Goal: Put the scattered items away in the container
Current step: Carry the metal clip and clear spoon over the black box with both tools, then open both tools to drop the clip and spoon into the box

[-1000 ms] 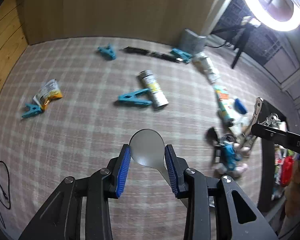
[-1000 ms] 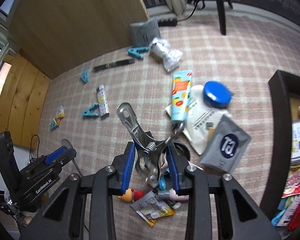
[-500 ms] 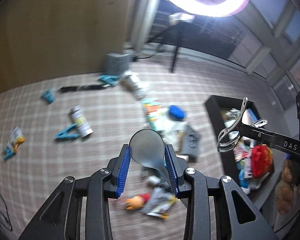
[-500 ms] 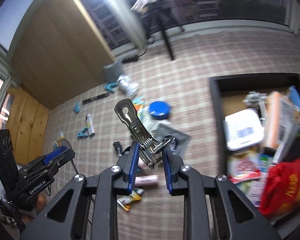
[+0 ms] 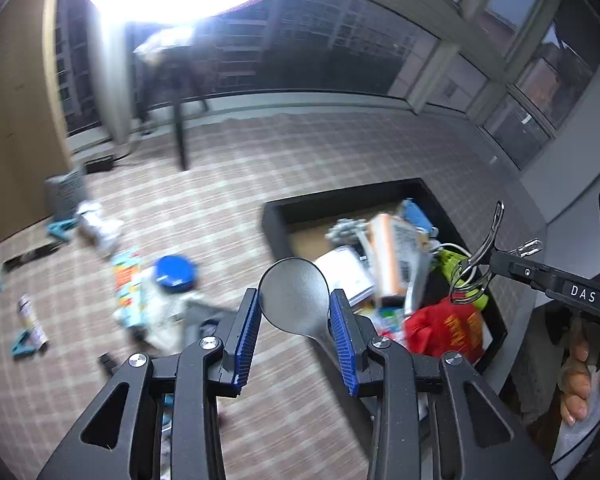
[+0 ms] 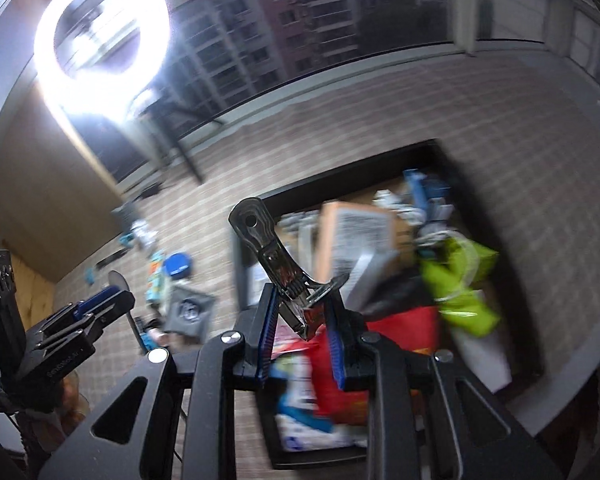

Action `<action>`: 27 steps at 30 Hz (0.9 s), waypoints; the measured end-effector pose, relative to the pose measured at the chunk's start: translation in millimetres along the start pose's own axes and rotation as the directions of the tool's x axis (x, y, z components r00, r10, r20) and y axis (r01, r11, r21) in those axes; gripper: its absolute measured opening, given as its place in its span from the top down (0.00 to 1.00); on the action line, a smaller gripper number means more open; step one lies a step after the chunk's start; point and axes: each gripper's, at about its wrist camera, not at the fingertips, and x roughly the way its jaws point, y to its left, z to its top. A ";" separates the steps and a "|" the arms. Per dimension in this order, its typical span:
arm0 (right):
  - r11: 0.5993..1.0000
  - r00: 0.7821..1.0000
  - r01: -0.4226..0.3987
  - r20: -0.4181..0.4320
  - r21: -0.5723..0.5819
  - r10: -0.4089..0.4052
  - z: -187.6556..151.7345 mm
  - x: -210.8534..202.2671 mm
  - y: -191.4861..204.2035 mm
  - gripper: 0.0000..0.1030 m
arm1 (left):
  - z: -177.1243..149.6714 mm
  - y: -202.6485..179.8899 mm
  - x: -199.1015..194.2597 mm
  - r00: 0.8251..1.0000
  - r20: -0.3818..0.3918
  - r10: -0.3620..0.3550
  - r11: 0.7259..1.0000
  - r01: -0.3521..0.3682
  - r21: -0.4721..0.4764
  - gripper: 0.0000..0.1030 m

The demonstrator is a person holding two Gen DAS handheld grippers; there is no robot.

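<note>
From the left wrist, we see our left gripper [image 5: 294, 314] clamping a grey spoon [image 5: 293, 294], bowl forward, the container [image 5: 274, 222] just ahead and right. From the right wrist, our right gripper [image 6: 302, 322] grips a metal clip [image 6: 278, 264], handle up-left, above the container's near edge.
</note>
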 end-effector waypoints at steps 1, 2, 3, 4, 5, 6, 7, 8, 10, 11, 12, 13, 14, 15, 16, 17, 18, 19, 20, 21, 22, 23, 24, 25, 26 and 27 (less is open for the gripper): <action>1.000 1.000 0.011 0.001 0.010 -0.011 2.1 -1.4 -9.7 0.78 | 3.2 -7.4 5.1 1.000 -0.003 -0.005 1.000 0.005 0.007 0.68; 1.000 1.000 0.023 0.000 0.022 -0.023 4.3 -2.0 -20.2 0.78 | 6.8 -16.3 11.4 1.000 -0.010 -0.011 1.000 0.012 0.019 0.68; 0.999 1.000 0.030 -0.003 0.031 -0.030 5.9 -1.7 -28.3 0.78 | 11.1 -29.0 19.7 1.000 -0.020 -0.016 0.999 0.017 0.038 0.68; 0.998 0.999 0.038 -0.009 0.040 -0.037 7.4 -1.1 -37.3 0.78 | 14.1 -37.2 23.2 1.000 -0.022 -0.017 0.999 0.018 0.046 0.68; 0.998 0.999 0.045 -0.012 0.050 -0.044 8.3 -0.6 -44.8 0.78 | 16.6 -43.4 27.2 1.000 -0.025 -0.018 0.998 0.020 0.053 0.68; 0.997 0.999 0.050 -0.015 0.057 -0.049 10.3 1.1 -52.4 0.78 | 20.0 -52.2 33.3 0.999 -0.031 -0.022 0.998 0.024 0.065 0.68; 0.997 0.999 0.051 -0.016 0.059 -0.050 12.3 2.5 -57.4 0.78 | 22.8 -58.5 37.2 0.999 -0.035 -0.026 0.997 0.028 0.073 0.67; 0.997 0.999 0.049 -0.020 0.060 -0.048 14.1 5.3 -61.5 0.78 | 26.9 -69.1 45.6 0.998 -0.052 -0.038 0.995 0.043 0.088 0.67; 0.998 0.999 0.036 -0.022 0.051 -0.035 19.2 11.0 -66.0 0.76 | 30.4 -77.8 54.1 0.996 -0.075 -0.050 0.994 0.057 0.096 0.62; 0.997 0.999 0.044 -0.015 0.056 -0.043 21.8 12.0 -67.9 0.68 | 32.8 -81.1 56.7 0.996 -0.075 -0.042 0.994 0.049 0.095 0.56; 0.996 0.998 0.059 -0.005 0.062 -0.058 24.3 12.0 -69.9 0.56 | 34.6 -82.3 56.1 0.998 -0.061 -0.032 0.994 0.038 0.098 0.52; 0.996 0.998 0.061 0.011 0.062 -0.062 26.1 10.9 -69.9 0.51 | 35.6 -82.8 54.8 0.999 -0.047 -0.023 0.994 0.028 0.103 0.52; 0.996 0.998 0.060 0.030 0.062 -0.062 28.1 9.7 -70.1 0.47 | 36.3 -81.4 53.8 0.999 -0.042 -0.014 0.995 0.019 0.101 0.52; 0.996 0.997 0.059 0.045 0.063 -0.062 29.4 8.6 -70.5 0.47 | 37.0 -79.1 52.4 0.999 -0.039 -0.010 0.995 0.014 0.099 0.52; 0.996 0.997 0.056 0.053 0.063 -0.059 30.3 8.0 -70.0 0.47 | 38.3 -76.4 51.5 0.999 -0.038 -0.007 0.995 0.011 0.097 0.52; 0.997 0.997 0.046 0.060 0.061 -0.050 31.7 8.3 -69.6 0.47 | 38.5 -70.8 48.3 1.000 -0.031 0.001 0.995 0.002 0.096 0.52; 0.998 0.997 0.033 0.069 0.058 -0.037 32.5 8.3 -68.0 0.47 | 38.8 -66.7 45.7 1.000 -0.024 0.007 0.996 -0.005 0.089 0.52; 0.998 0.997 0.023 0.074 0.055 -0.028 33.0 8.5 -65.9 0.47 | 38.4 -61.3 43.8 1.000 -0.018 0.010 0.997 -0.008 0.082 0.52; 0.999 0.997 0.014 0.079 0.050 -0.018 33.1 8.9 -63.3 0.47 | 36.5 -50.9 37.2 1.000 -0.007 0.016 0.997 -0.015 0.072 0.52; 0.999 0.997 0.002 0.082 0.041 -0.005 32.3 9.7 -58.7 0.47 | 35.5 -44.2 33.5 1.000 -0.002 0.024 0.998 -0.024 0.066 0.52; 0.999 0.997 -0.016 0.083 0.029 0.013 31.3 11.3 -52.4 0.47 | 33.1 -33.3 28.0 0.999 0.004 0.041 0.997 -0.041 0.059 0.52; 0.999 0.996 -0.033 0.081 0.016 0.032 30.0 13.3 -45.6 0.47 | 31.1 -22.7 23.7 0.998 0.008 0.057 0.997 -0.058 0.050 0.52; 0.999 0.996 -0.049 0.078 0.000 0.049 28.8 15.8 -38.8 0.47 | 29.6 -13.4 21.3 0.998 0.009 0.069 0.997 -0.069 0.039 0.52; 0.998 0.995 -0.064 0.069 -0.022 0.066 28.7 19.7 -31.2 0.47 | 26.4 2.0 15.4 0.996 0.014 0.087 0.996 -0.088 0.020 0.52; 0.996 0.995 -0.074 0.061 -0.042 0.076 29.0 23.9 -22.8 0.47 | 23.3 15.8 11.1 0.994 0.018 0.105 0.995 -0.105 0.002 0.52; 0.995 0.995 -0.082 0.053 -0.062 0.085 28.4 28.3 -13.7 0.47 | 20.4 26.8 8.1 0.993 0.019 0.119 0.993 -0.118 -0.011 0.52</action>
